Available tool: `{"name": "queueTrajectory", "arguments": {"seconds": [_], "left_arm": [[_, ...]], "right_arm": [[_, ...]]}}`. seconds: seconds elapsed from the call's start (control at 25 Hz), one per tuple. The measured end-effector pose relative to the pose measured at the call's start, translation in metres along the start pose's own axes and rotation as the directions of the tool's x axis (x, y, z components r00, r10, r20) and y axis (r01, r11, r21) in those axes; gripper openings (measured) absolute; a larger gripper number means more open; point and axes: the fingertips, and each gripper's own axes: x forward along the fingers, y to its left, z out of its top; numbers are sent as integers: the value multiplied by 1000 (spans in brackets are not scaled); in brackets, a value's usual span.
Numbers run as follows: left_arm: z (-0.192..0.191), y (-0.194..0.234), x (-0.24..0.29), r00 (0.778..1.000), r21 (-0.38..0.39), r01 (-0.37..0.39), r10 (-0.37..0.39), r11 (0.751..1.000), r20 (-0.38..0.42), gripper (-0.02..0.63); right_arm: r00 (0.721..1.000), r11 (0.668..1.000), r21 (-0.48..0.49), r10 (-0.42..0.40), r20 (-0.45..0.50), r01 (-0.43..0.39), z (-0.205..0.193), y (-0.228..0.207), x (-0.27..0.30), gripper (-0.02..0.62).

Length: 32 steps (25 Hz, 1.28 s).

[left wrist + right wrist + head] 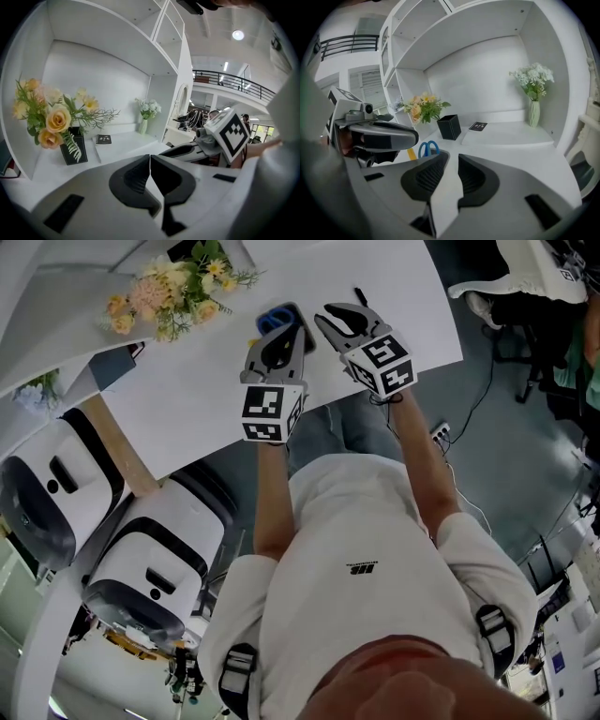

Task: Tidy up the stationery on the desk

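surface: white desk surface (pixel 187 399) set into a white shelving unit (pixel 117 42), with a deep open alcove right behind it

room: big bright hall with a railed balcony (pixel 234 79) up in the background, grey floor (pixel 506 427), and a couple of white-and-black machines (pixel 141 568) parked next to the surface

black holder (pixel 75 151): square box, upright at the back left of the surface, stuffed with yellow and peach flowers (pixel 51 119). A fern sprig flops over its front, and no stationery is visible in it.

vase (pixel 534 115): pale and slim, at the far right end of the alcove, with white flowers (pixel 532 75) in it. It's well apart from the black holder.

notebook (pixel 478 125): small dark spiral one, lying flat between holder and vase, nearer the holder

scissors (pixel 427 148): blue handles, lying flat on the surface out in front of the holder and not touching it. They're just past the tip of the left tool.

yellow thing (pixel 411 153): thin strip just beside the scissors, mostly hidden, so no idea what it is

left tool (pixel 150 159): jaws pressed together, nothing caught in them, hanging over the front part of the surface

right tool (pixel 453 159): jaws standing apart with only bare white surface showing through the gap, so it's holding nothing. It sits side by side with the left one.

person: white shirt, both arms stretched out over the front edge of the surface
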Motion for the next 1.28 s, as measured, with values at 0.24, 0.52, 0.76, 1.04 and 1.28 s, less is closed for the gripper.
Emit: {"name": "queueTrajectory", "arguments": {"seconds": [0.24,0.52,0.76,1.04,1.28], "left_arm": [[2,-12,26,999,12,42,-42,999,-21,0],[2,-24,57,995,21,86,-84,996,-54,0],[-3,-35,81,989,29,124,-121,992,-87,0],[-8,-45,104,980,26,154,-150,988,-128,0],[-10,-51,118,975,20,169,-164,985,-152,0]], "right_arm": [[999,999,40,-37,-7,37,-9,-29,-8,74],[997,994,78,-75,-18,76,-18,-60,-14,72],[993,988,111,-107,-45,111,-35,-85,-15,72],[985,981,123,-138,-102,150,-62,-109,-9,72],[974,981,95,-150,-171,168,-76,-125,3,72]]}}
